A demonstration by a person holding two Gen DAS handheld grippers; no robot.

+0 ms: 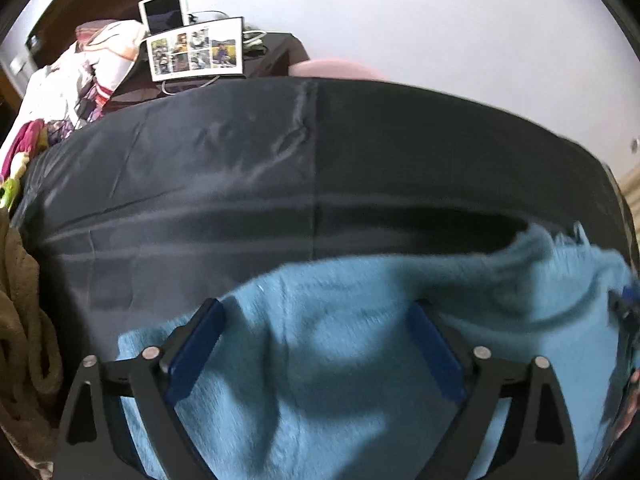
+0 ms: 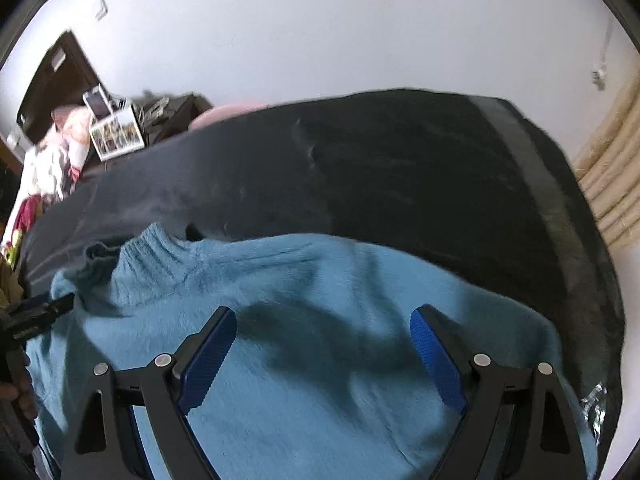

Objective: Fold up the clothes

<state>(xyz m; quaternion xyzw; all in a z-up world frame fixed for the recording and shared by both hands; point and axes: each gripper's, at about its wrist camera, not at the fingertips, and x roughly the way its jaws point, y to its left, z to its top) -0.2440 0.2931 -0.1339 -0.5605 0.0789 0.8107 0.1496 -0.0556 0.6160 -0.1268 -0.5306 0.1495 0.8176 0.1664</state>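
A fuzzy light-blue sweater (image 1: 340,340) lies spread on a dark sheet-covered bed (image 1: 240,168). In the right wrist view the sweater (image 2: 320,312) shows its ribbed collar (image 2: 156,252) toward the upper left. My left gripper (image 1: 316,316) hovers open over the sweater, blue pads wide apart, nothing between them. My right gripper (image 2: 322,322) is open as well above the sweater's body. The left gripper's tip (image 2: 44,310) appears at the left edge of the right wrist view, near the collar. Both views are slightly blurred.
A photo collage (image 1: 196,54) and a pile of clothes (image 1: 80,80) sit at the back left. A brown towel-like cloth (image 1: 24,320) hangs at the left. A pink pillow (image 1: 336,68) lies behind the bed. Beige curtain folds (image 2: 608,184) stand at the right.
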